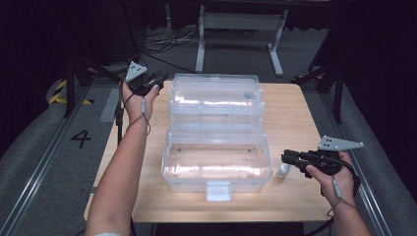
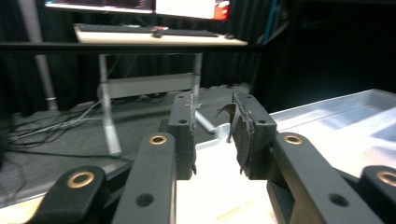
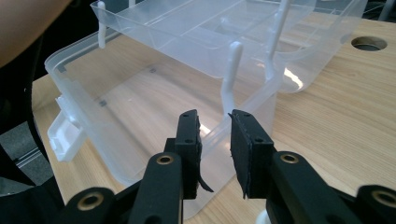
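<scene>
Although the clear plastic box point(image 1: 216, 164) lies open in plain sight at the middle of the wooden table point(image 1: 290, 118), its transparency makes walls and dividers hard to separate from reflections. The lower tub faces the person, with a white latch point(image 1: 218, 191) on its near wall. A compartmented tray point(image 1: 215, 101) stands raised behind and above the tub on white swing arms point(image 3: 231, 74); how many compartments it has cannot be counted through the glare.

Left gripper point(image 1: 156, 78): held at the far left corner of the table, just beside the tray's far left corner. Its own view shows the jaws partly open with nothing between them, their pad edges frayed. Beyond them lies a pale, blurred surface of the tray point(image 2: 336, 121); contact with it cannot be judged.

Right gripper point(image 1: 287, 157): held low at the near right of the table, pointing at the tub's right wall. Jaws partly open, empty, with the tub's rim corner point(image 3: 212, 133) seen in the gap beyond them; whether the tips touch it is unclear.

A small white bottle point(image 1: 282, 171) stands on the table just beside the tub's right wall, directly under the right gripper's jaws. In the right gripper view it is cut off at the bottom edge point(image 3: 264, 218). A round hole point(image 3: 369, 43) shows in the tabletop. Both forearms are cropped at the bottom edge of the high view.
</scene>
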`<state>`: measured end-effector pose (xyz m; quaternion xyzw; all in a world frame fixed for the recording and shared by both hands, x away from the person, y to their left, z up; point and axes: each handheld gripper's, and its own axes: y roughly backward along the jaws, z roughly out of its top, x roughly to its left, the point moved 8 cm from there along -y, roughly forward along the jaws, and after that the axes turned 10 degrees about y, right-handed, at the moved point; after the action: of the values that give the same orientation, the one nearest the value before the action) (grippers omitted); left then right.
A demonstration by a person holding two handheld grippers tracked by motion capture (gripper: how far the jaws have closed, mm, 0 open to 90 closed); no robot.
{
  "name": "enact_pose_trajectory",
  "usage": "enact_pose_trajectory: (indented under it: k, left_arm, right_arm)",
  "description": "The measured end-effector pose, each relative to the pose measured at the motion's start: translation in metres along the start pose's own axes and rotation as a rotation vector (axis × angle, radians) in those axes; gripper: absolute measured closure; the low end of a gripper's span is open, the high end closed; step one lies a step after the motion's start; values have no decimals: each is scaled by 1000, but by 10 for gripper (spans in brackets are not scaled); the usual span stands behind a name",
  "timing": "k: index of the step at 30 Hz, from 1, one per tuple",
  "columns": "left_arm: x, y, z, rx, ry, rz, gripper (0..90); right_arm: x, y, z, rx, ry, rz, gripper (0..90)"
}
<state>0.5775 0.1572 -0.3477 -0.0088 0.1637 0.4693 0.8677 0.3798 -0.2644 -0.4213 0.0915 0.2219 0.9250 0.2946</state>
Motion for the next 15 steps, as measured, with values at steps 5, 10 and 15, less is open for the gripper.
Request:
enact_pose_trajectory:
  k: [5,10,15]
  left_arm:
    - [-16,27,9,26,-42,-31,678]
    - [-34,55,14,46,-66,-96,668]
    - [-50,74,10,93,-98,-148,646]
  right_arm:
    - [-14,2,-2,6,-9,-18,731]
    - [-22,2,0,8,-13,-24,727]
    - [-25,1,0,6,-19,-22,725]
